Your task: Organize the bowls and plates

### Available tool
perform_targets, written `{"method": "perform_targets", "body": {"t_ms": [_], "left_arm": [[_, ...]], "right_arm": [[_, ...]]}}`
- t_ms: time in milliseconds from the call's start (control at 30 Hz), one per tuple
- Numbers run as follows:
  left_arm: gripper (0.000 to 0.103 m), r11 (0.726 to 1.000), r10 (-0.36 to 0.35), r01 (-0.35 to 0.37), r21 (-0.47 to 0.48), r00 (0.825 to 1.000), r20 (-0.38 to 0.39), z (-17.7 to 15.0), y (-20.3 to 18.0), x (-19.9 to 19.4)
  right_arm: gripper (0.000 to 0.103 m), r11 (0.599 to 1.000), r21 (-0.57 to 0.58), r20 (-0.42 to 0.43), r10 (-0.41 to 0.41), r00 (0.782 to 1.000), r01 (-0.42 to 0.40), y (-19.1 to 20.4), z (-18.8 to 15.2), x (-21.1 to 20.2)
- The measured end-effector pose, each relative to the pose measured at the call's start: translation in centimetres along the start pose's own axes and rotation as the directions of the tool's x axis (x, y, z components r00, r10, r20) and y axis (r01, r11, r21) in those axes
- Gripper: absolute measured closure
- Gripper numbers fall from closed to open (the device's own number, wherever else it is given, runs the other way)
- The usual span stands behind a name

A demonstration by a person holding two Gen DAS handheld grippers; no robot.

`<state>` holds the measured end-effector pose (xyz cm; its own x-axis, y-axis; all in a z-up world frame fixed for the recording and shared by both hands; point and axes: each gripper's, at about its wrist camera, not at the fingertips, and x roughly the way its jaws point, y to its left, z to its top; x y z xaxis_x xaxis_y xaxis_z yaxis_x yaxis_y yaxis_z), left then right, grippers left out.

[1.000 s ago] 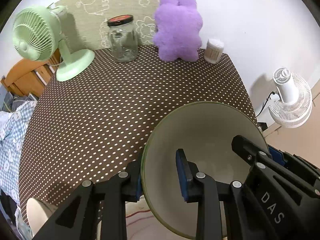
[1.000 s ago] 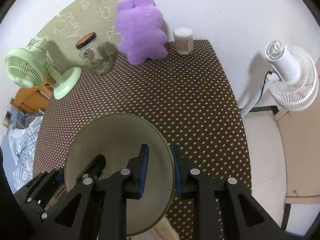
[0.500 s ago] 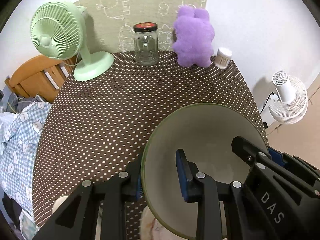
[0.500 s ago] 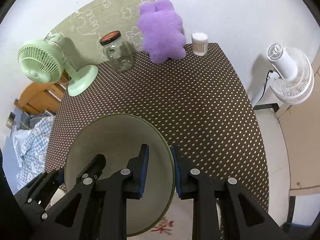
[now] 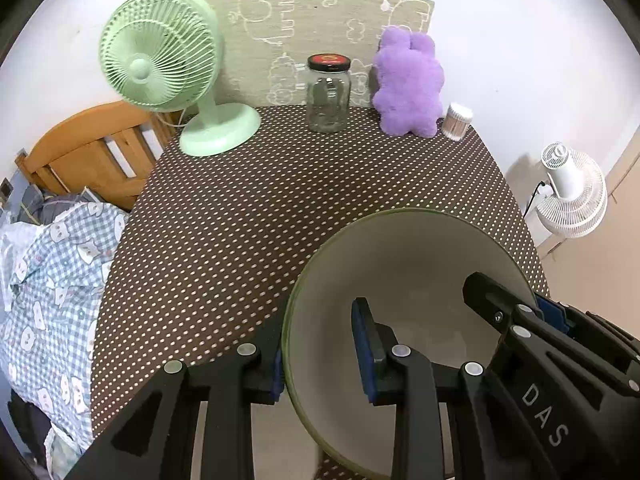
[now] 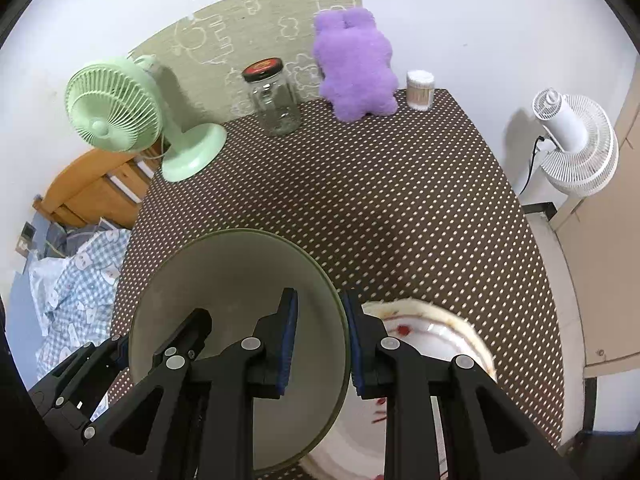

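Note:
Both grippers hold one large cream bowl with a green rim, lifted above the dotted table. My left gripper is shut on its left rim. My right gripper is shut on its right rim, and the bowl shows in the right wrist view too. The right gripper also shows in the left wrist view. Below the bowl, a white plate with red pattern lies on the table near its front edge, partly hidden by my right fingers.
On the brown dotted table at the back stand a green desk fan, a glass jar with a red-black lid, a purple plush toy and a cotton swab tub. A white floor fan stands right; a bed lies left.
Both grippers have risen and pulled back with the bowl. More of the table shows, and the patterned plate has come into view below the bowl.

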<state>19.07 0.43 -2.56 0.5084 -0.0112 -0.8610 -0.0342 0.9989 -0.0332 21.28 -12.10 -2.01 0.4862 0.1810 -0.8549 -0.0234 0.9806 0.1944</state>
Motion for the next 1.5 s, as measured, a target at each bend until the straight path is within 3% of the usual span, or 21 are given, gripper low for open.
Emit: {"method": "perform_targets", "body": {"t_ms": [600, 1500], "left_arm": [[0.076, 1.0, 0.006, -0.006, 0.016, 1.0, -0.018, -4.3, 6.2, -1.2], [0.076, 0.999, 0.03, -0.033, -0.023, 0.995, -0.098, -7.1, 10.1, 0.8]], "right_arm": [[0.076, 1.0, -0.024, -0.015, -0.016, 1.0, 0.016, 6.2, -5.7, -0.3], [0.076, 0.991, -0.125, -0.104, -0.071, 0.992, 0.058, 10.7, -8.4, 2.2]]}}
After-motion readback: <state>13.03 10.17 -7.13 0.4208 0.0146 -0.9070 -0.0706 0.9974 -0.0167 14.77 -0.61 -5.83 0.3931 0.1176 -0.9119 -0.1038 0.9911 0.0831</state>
